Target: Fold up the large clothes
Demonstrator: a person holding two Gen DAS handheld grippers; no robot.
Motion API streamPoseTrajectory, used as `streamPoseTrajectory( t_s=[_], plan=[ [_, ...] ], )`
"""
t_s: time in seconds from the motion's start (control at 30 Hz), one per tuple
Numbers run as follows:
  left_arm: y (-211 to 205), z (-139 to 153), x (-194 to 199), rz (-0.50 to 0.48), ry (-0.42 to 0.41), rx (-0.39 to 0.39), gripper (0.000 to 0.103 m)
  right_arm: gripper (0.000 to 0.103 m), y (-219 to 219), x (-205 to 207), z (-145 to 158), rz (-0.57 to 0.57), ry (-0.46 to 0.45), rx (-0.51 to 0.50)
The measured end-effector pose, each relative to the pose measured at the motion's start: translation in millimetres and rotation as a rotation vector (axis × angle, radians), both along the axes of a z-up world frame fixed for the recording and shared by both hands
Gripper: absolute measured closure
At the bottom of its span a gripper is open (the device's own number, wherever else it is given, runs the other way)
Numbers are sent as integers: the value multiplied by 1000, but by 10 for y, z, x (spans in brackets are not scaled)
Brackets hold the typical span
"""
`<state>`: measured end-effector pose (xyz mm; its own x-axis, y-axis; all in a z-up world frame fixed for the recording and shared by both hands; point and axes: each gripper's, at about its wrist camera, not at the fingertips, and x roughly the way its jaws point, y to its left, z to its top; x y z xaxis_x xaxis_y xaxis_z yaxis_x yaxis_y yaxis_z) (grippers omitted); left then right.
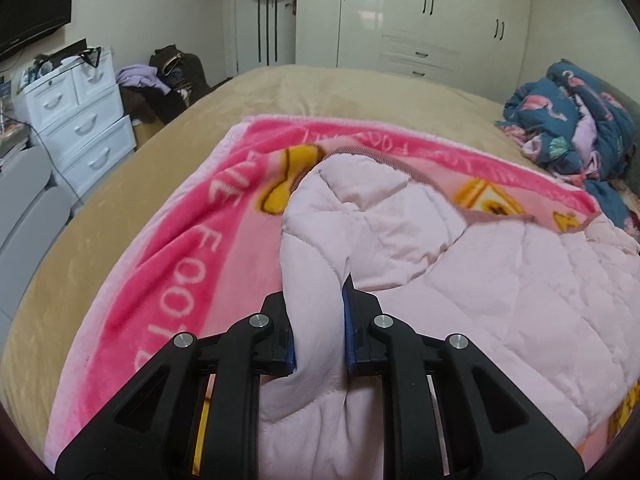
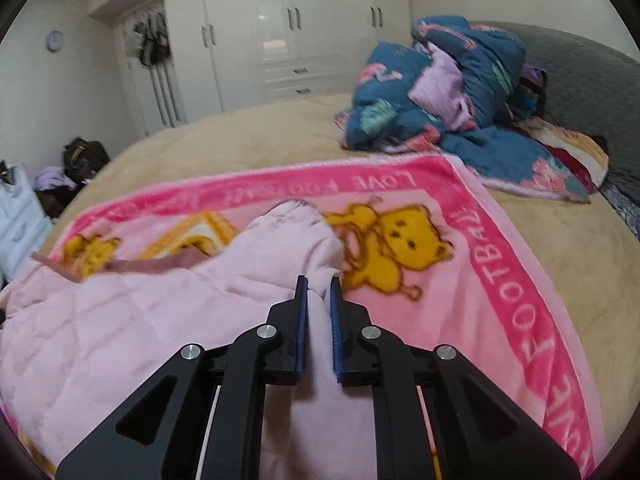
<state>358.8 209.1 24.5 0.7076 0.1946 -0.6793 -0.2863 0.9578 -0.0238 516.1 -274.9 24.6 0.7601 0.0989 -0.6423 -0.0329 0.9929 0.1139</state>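
Pink blanket (image 2: 500,264) reads "LOVE FOOTBALL"; left claw (image 1: 318,320), right claw (image 2: 319,316) each pinching quilted jacket (image 1: 460,280).

Glossy white wardrobe (image 2: 288,36) lines the far wall beyond the tan bed (image 1: 340,92).

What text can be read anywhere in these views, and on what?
"LOVE FOOTBALL", inverted, on the pink bear blanket far border.
"FOOTBALL", right border, right wrist view.
"FOOT...", left border, left wrist view; the rest is covered or blurred.
Wall clock: too small to read.
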Motion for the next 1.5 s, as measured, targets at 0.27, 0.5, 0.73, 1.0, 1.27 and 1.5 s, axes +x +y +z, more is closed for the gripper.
streamPoseTrajectory(
  t_s=[0.27,0.5,0.73,1.0,1.27,1.5],
  plan=[
    [-29,-204,73,12,43,15,88,93,-1,58,-460,-14,100,-49],
    [-38,-170,31,27,57,36,79,69,15,-15,-476,-8,140,-71],
    [-192,78,-271,28,10,71,37,28,161,-669,-55,79,0,-34],
    [-823,153,-724,-149,-7,-4,34,24,695,-1175,-156,296,115,3],
    [-1033,-410,-615,-163,120,-20,26,15,815,-1101,-569,269,230,8],
    [-971,-179,-860,-136,80,-49,13,9,557,-1401,-297,253,161,133]
  ],
)
